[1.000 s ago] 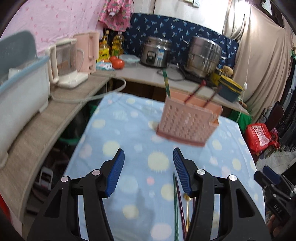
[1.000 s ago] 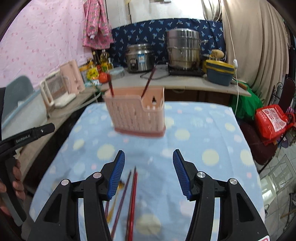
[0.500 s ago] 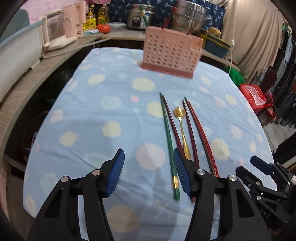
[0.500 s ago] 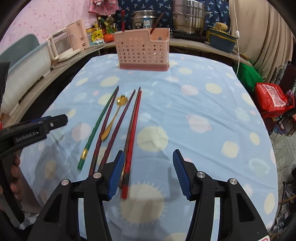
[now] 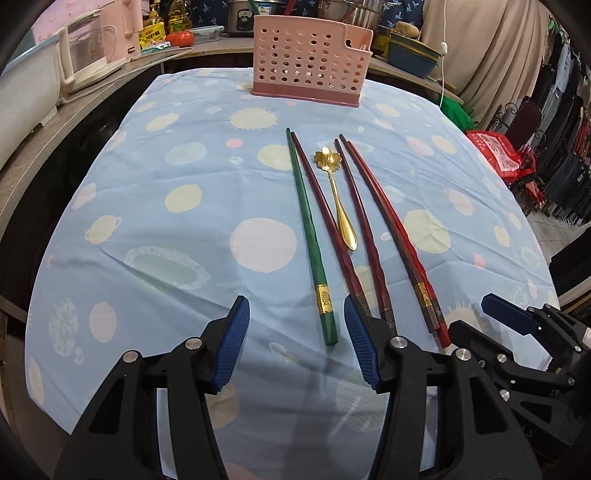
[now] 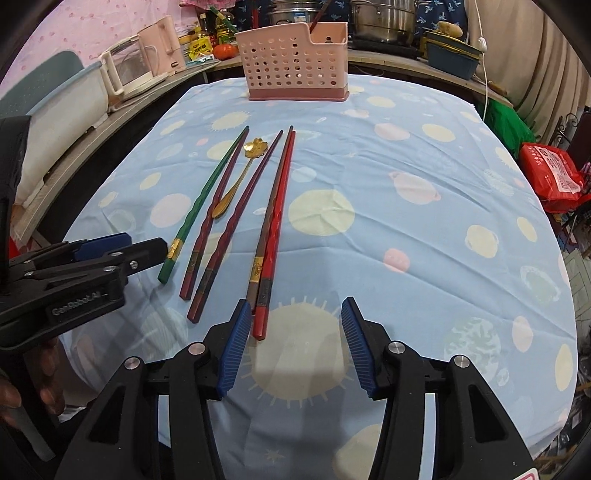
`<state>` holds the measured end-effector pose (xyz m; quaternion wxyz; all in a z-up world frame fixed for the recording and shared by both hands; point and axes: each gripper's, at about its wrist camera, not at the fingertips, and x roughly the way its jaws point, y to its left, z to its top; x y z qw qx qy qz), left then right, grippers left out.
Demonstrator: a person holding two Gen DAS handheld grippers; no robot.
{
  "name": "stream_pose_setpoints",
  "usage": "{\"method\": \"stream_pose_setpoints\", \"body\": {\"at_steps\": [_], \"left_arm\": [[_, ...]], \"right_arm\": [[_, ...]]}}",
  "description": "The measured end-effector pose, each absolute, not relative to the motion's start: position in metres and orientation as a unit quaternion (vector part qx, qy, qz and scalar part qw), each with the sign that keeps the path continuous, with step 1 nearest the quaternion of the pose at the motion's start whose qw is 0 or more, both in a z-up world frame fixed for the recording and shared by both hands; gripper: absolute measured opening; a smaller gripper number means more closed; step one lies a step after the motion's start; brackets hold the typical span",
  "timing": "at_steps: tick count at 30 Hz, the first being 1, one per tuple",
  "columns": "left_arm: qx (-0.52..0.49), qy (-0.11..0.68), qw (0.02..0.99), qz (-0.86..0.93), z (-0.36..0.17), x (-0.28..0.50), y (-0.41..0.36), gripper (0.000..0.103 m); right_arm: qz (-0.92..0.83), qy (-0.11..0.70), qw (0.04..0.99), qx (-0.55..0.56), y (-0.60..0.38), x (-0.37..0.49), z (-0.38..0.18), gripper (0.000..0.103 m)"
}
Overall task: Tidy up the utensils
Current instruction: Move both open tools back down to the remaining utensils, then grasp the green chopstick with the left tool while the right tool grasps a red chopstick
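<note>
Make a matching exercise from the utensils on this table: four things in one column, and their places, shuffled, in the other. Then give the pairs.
Things:
1. green chopstick
2. gold spoon
3. bright red chopstick
4. pink holder

Places:
A. standing at the far end of the tablecloth
B. right end of the row
C. left end of the row
D. lying between two dark red chopsticks

Pairs: 1-C, 2-D, 3-B, 4-A

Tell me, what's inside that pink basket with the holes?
Inside the pink basket, a dark red stick pokes up from the lower right-hand section, and green and red ones rise behind its left side. The walls hide their lower ends and anything else.
</note>
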<state>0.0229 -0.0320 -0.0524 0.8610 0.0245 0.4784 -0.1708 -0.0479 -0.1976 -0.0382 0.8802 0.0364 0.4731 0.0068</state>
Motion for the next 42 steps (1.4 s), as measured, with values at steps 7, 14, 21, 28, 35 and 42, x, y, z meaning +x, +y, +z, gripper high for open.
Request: {"method": "stream_pose_setpoints", "body": {"at_steps": [7,14,21,28,35,42], "left_arm": [[0.048,0.481,0.86,-0.164,-0.064,0.026,-0.041,0.04],[0.041,0.481,0.86,-0.166,-0.064,0.031,-0.036,0.029],[0.029,0.482,0.859,-0.171,-0.064,0.033,-0.032,0.028],[0.024,0.482,0.858,-0.174,-0.065,0.036,-0.032,0.023],[0.023,0.482,0.856,-0.185,-0.065,0.034,-0.033,0.008],[0.012,0.487,0.853,-0.188,-0.063,0.032,-0.03,0.007]], "right_arm": [[0.018,0.484,0.874,0.028,-0.189,-0.046,-0.047,0.044],[0.009,0.482,0.876,0.037,-0.196,-0.042,-0.05,0.027],[0.007,0.481,0.876,0.039,-0.199,-0.035,-0.05,0.023],[0.009,0.476,0.878,0.035,-0.198,-0.025,-0.051,0.02],[0.013,0.474,0.88,0.037,-0.196,-0.023,-0.051,0.007],[0.013,0.47,0.881,0.045,-0.199,-0.028,-0.048,0.007]]}}
